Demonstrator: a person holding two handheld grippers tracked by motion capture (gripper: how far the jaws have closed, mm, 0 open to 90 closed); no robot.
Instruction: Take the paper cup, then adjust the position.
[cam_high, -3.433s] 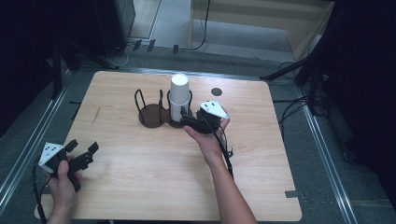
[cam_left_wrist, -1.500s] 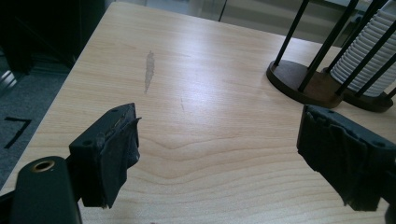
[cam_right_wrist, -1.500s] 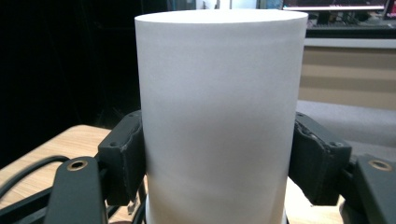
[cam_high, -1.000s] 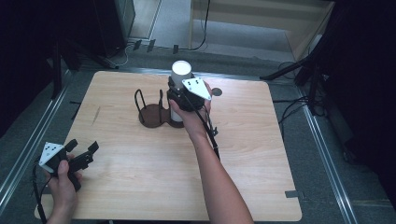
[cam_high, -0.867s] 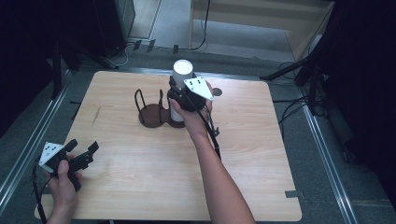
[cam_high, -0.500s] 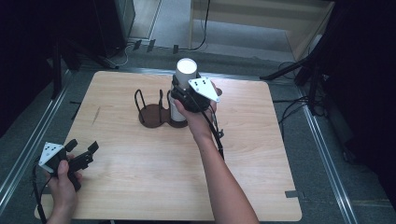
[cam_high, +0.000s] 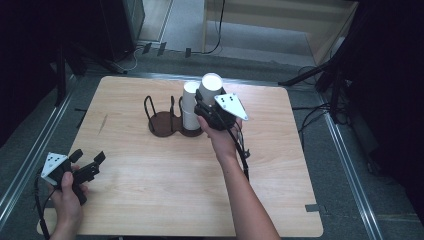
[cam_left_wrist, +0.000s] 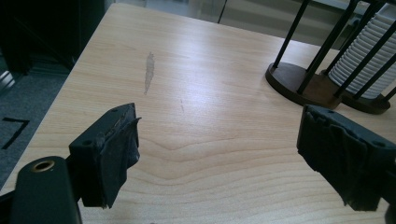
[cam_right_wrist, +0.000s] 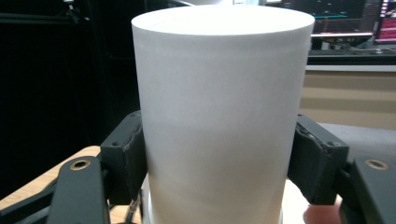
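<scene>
A white paper cup (cam_high: 211, 86) is lifted just right of a stack of white cups (cam_high: 189, 102) that stands in a dark wire cup holder (cam_high: 162, 122). My right gripper (cam_high: 205, 106) is shut on that cup. In the right gripper view the cup (cam_right_wrist: 219, 93) stands upright between the black pads (cam_right_wrist: 125, 156), and my right gripper (cam_right_wrist: 219, 161) presses on both its sides. My left gripper (cam_high: 89, 156) rests open near the table's front left corner. The left gripper view has my left gripper (cam_left_wrist: 217, 135) with nothing between its fingers, and the holder (cam_left_wrist: 303, 86) and ribbed cup stack (cam_left_wrist: 369, 56) stand farther off.
The wooden table (cam_high: 150, 195) has bare room across its front and right. The holder's left ring (cam_high: 156, 107) has no cups in it. A dull streak (cam_left_wrist: 149, 70) marks the wood. Dark stands and cables line the floor (cam_high: 350, 125) around the table.
My right gripper has carried the cup a little to the right and clear of the stack, which now shows beside it. The left hand has stayed where it was.
</scene>
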